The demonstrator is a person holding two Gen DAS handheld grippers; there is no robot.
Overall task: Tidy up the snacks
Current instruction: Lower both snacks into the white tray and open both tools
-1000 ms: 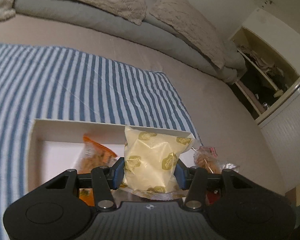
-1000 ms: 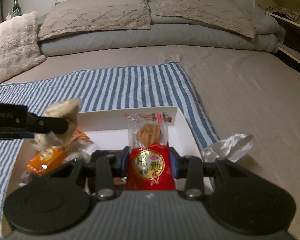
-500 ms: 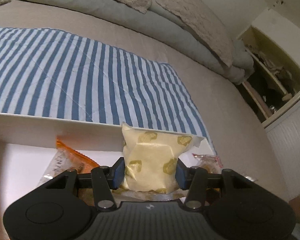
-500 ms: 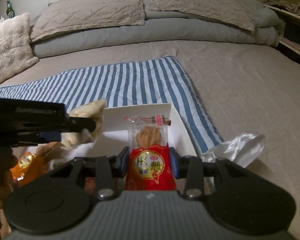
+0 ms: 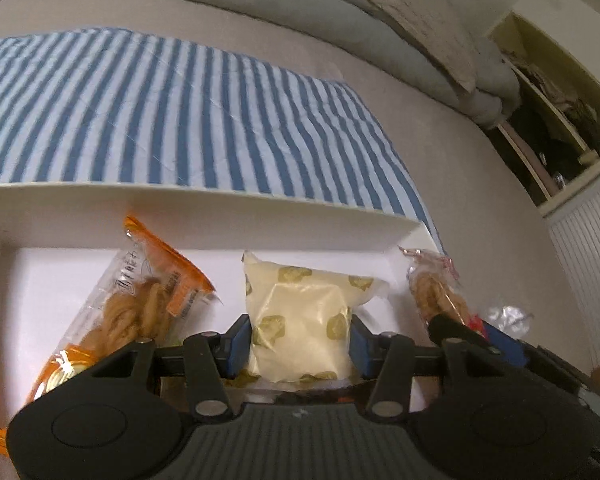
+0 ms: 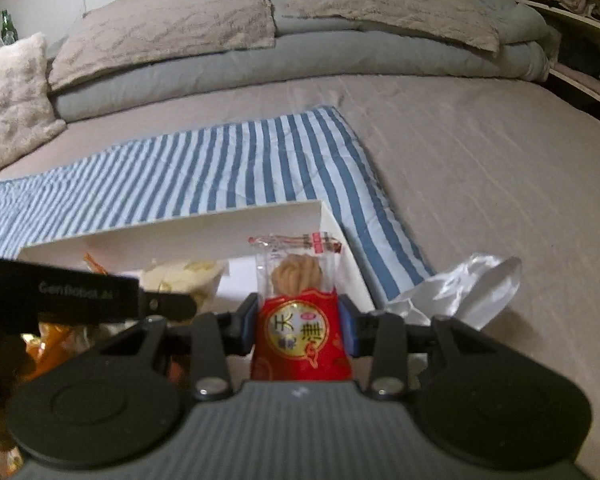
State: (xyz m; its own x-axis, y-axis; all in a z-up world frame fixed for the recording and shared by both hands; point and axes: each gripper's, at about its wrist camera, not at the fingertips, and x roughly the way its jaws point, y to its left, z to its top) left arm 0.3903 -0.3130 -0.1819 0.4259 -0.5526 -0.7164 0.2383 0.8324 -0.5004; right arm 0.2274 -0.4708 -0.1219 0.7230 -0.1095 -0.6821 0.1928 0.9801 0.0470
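My left gripper [image 5: 298,346] is shut on a pale yellow snack packet [image 5: 300,312] and holds it low inside the white box [image 5: 204,208]. An orange cookie packet [image 5: 140,304] lies in the box to its left. My right gripper [image 6: 298,326] is shut on a red and clear cookie packet [image 6: 298,320], upright over the box's right end [image 6: 328,220]. The yellow packet [image 6: 180,276] and the left gripper's finger [image 6: 100,294] show at the left of the right wrist view. The red packet [image 5: 436,296] shows at the right of the left wrist view.
The box sits on a blue striped cloth [image 6: 180,168] on a beige bed [image 6: 480,152]. A crumpled clear wrapper [image 6: 460,288] lies right of the box. Pillows [image 6: 172,24] and a grey duvet lie at the head. An open shelf [image 5: 552,100] stands at the right.
My left gripper has moved forward and down into the box with the yellow packet. My right gripper has stayed over the box's right end with the red packet.
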